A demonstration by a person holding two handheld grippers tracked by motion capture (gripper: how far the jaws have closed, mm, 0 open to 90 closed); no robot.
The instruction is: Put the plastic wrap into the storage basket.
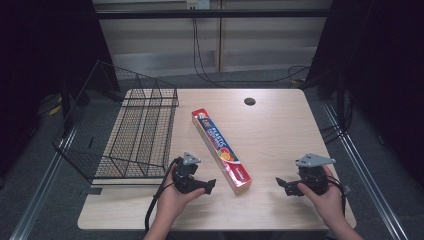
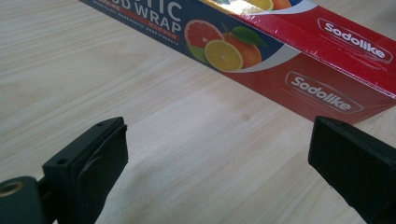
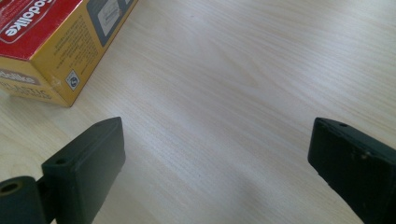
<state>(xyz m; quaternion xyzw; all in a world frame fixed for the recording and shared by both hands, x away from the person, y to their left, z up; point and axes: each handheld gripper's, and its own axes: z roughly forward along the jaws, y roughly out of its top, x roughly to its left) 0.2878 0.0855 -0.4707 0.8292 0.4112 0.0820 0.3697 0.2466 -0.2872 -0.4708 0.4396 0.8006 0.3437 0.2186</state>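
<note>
1. High view: I see the plastic wrap box [image 1: 220,149] lying flat and diagonal on the table [image 1: 280,135], between both grippers, touching neither.
2. Left gripper view adds the box's fruit print and red side; my left gripper [image 1: 206,187] stands wide, nothing between its jaws, box just ahead.
3. Right gripper view alone gives the yellow end face; my right gripper [image 1: 284,185] is wide and empty.
4. High view shows the wire basket [image 1: 127,135] at the table's left edge.
</note>
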